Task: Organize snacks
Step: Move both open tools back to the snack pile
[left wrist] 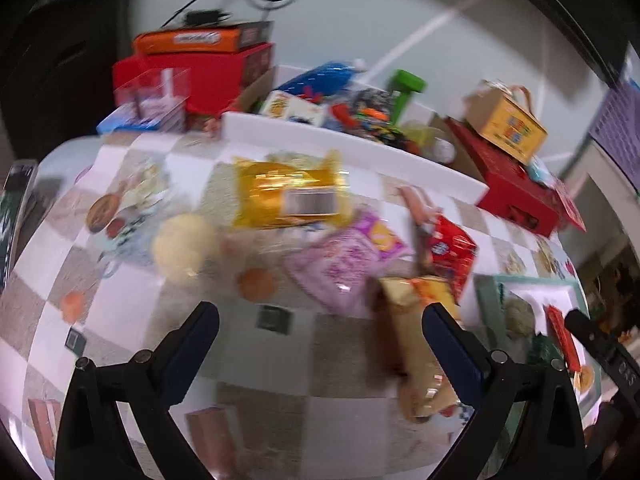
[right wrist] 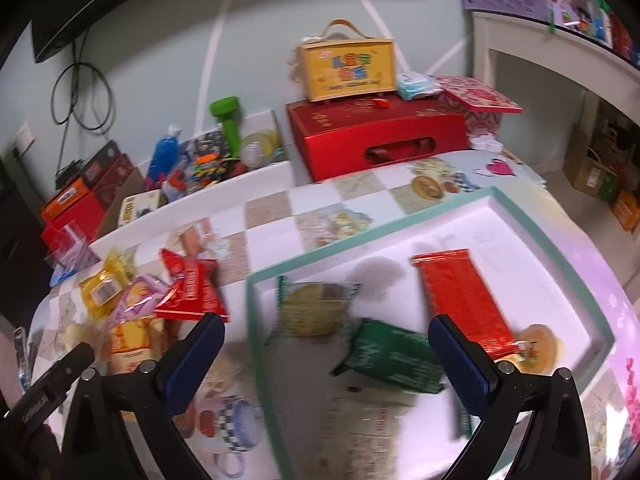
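Loose snacks lie on the patterned tablecloth in the left wrist view: a yellow packet, a pink packet, a red packet and an orange-tan packet. My left gripper is open and empty above the cloth, just short of them. In the right wrist view a teal-rimmed white box holds a long red packet, a green packet, a basket-print packet and a round pastry. My right gripper is open and empty over the box's near-left part.
A red gift box with a yellow carry box on it stands at the table's back. A white tray of toys, a green dumbbell and red and orange boxes line the back edge. A white shelf stands to the right.
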The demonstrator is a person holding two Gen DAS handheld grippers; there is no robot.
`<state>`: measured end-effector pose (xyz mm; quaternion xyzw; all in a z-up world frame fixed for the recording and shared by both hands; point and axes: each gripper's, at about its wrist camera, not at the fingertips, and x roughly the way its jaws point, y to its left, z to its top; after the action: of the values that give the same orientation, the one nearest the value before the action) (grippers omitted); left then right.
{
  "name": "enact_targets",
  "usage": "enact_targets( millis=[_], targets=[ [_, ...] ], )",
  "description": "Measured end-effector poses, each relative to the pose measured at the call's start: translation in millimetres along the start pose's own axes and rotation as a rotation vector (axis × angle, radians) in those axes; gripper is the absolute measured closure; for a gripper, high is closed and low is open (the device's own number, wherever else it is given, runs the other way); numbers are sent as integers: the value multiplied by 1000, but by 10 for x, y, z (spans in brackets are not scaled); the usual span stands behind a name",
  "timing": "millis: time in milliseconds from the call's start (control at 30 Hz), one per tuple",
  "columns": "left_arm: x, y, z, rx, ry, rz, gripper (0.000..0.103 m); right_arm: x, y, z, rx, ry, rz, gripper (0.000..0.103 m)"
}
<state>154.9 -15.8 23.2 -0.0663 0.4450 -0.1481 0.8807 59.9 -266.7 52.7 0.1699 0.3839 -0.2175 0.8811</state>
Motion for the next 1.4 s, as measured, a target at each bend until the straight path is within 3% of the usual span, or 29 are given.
enact_targets(
  millis=[200,567,1100,1400],
  targets=[
    [32,248,-1,-66,5,1,2,77,347,-66,-76,23,59,0],
    [203,294,-38,-81,70,24,2,204,932,-249,-210,60,164,0],
    [314,475,-90,-122,122,73,2,420,1217,-409,-288,105,172,0],
    [340,504,-94,-134,132,82,2,469,1243,-447,-287,113,201,11]
  ],
)
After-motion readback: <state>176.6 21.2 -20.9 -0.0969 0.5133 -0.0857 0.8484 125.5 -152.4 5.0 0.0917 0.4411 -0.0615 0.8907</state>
